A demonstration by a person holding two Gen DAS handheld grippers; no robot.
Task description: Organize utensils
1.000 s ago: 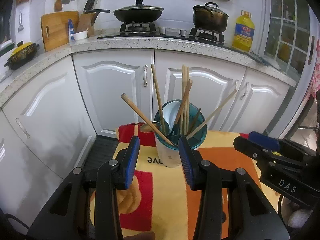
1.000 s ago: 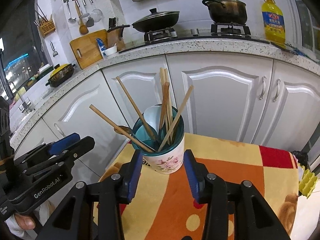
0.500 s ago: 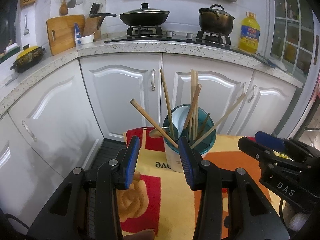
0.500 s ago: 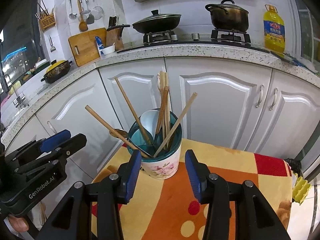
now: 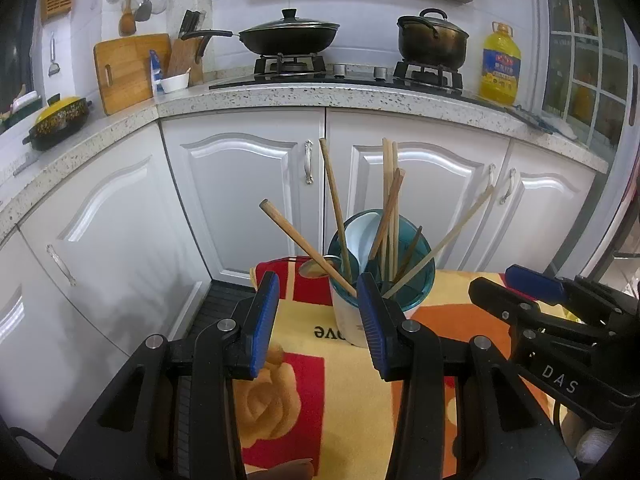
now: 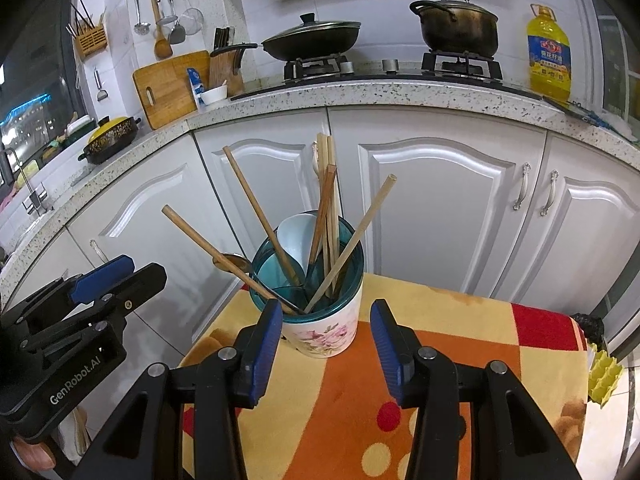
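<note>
A white floral cup (image 6: pixel 326 330) with a teal insert stands on the small table. It holds several wooden chopsticks (image 6: pixel 352 236), a white spoon (image 6: pixel 298 236) and a metal spoon (image 6: pixel 236 262). The cup also shows in the left wrist view (image 5: pixel 348 322), with chopsticks (image 5: pixel 390 208) fanning out. My left gripper (image 5: pixel 318 322) is open and empty, short of the cup and to its left. My right gripper (image 6: pixel 324 350) is open and empty, its jaws either side of the cup but nearer me. Each gripper shows in the other's view: the right gripper (image 5: pixel 536 300), the left gripper (image 6: pixel 108 280).
An orange, yellow and red cloth (image 6: pixel 440 360) covers the table. White cabinets (image 6: pixel 432 200) stand close behind under a speckled counter (image 6: pixel 360 92) with a wok, pot, oil bottle and cutting board. A yellow egg tray (image 6: pixel 602 372) lies at the right.
Both grippers have drawn back and risen a little from the cup, so it looks smaller and lower. Both stay open and empty. The utensils have not moved.
</note>
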